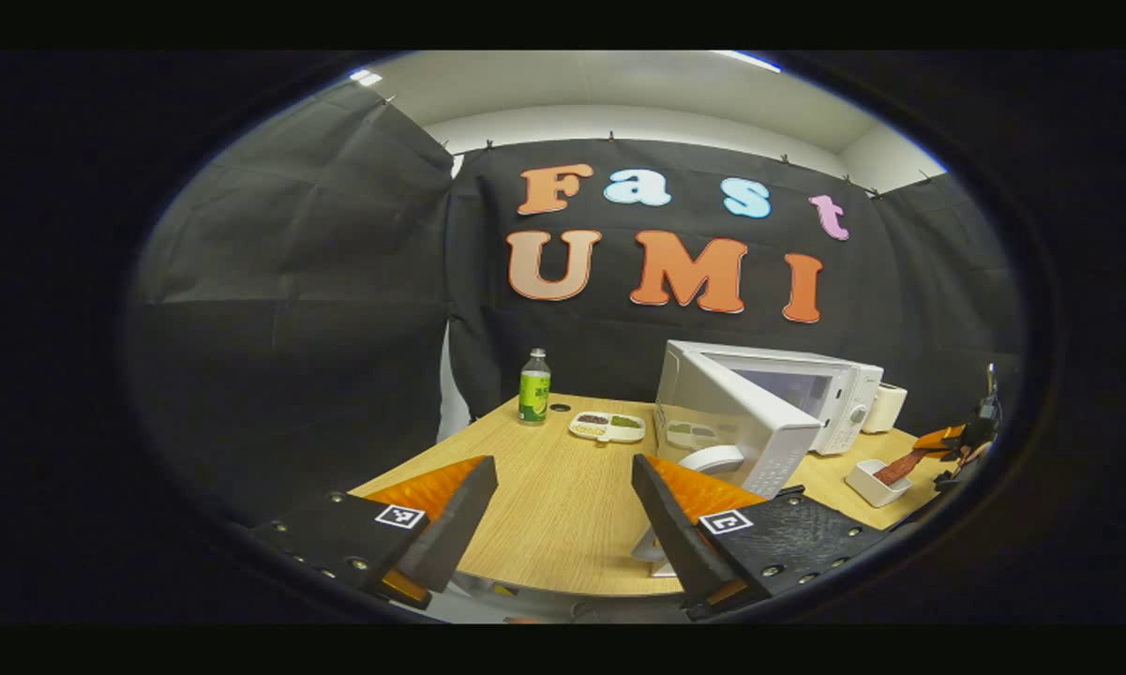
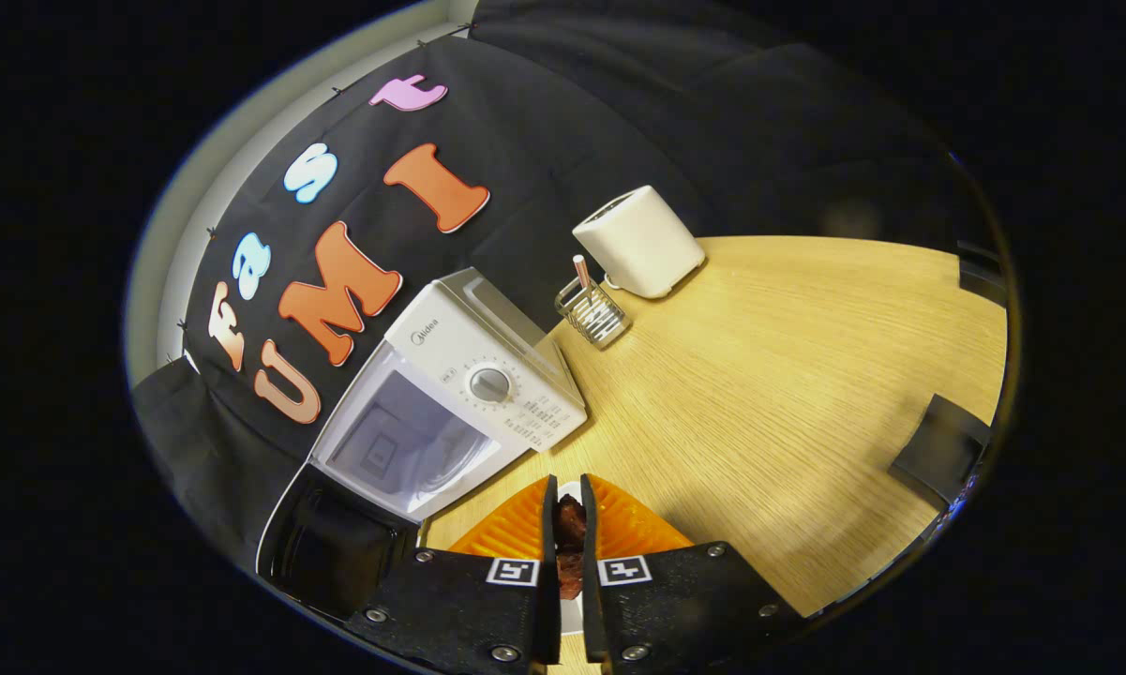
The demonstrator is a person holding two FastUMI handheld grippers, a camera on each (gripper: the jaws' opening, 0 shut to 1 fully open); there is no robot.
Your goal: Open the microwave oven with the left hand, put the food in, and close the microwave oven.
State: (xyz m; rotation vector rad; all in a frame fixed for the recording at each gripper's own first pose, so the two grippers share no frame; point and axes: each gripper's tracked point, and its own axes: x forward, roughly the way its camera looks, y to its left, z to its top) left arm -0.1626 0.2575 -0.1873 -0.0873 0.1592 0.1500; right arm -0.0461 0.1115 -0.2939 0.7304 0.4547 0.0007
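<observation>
R claw (image 2: 563,525) clamped on dark food piece (image 2: 570,539), held betw. both fingers just above small white dish (image 2: 570,489). L claw (image 1: 563,511) fingers wide apart, nothing betw. them, over wood table (image 1: 553,497). Beyond: microwave (image 2: 469,375) w/ door (image 1: 736,422) swung open, cavity facing R claw. Toaster (image 2: 639,241) farther back.

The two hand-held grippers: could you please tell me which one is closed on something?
The right hand-held gripper: its fingers pinch a dark brown piece of food between them, while the left hand-held gripper is spread open with nothing between its fingers.
</observation>
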